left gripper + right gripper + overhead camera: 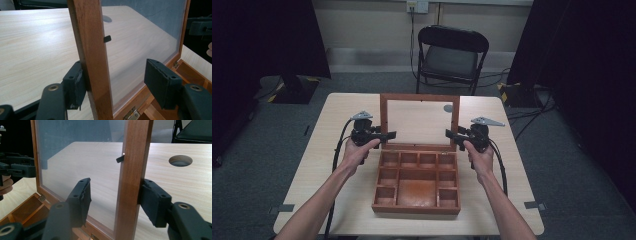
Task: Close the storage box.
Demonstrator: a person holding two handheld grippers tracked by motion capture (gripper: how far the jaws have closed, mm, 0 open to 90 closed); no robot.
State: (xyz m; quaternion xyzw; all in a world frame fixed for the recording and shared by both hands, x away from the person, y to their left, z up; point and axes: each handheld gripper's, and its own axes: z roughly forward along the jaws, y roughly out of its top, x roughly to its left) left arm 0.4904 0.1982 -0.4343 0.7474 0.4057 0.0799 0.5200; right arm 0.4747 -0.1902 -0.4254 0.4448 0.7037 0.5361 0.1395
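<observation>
Wooden compartment box [417, 187] positioned at centre of the high view, on the light wood-grain table [312, 175], with its glass-paned lid [419, 122] standing upright at frame centre, hinged along the box's far edge. Left gripper [388, 135] placed at the lid's left stile, right gripper [451, 133] at the right stile. In the left gripper view, jaws spread apart astride the left stile [91, 62]: one pad touching the stile's outer face at lower left of frame, the other standing clear in front of the glass at lower right; not clamped. In the right gripper view, jaws likewise apart astride the right stile [133, 180]: the outer pad touching or just beside the wood at right of centre, the inner pad clear of it at lower centre; open, nothing gripped. Judged progress: lid fully raised, both grippers set at its sides, lid handling in hand; whether opening is just complete or closing is about to begin cannot be told. Compartments appear empty, so nothing loaded or removed as far as visible. Small black catch tab [107, 38] on the stile's inner edge. No brand, label or legible writing visible on box, grippers or table.
</observation>
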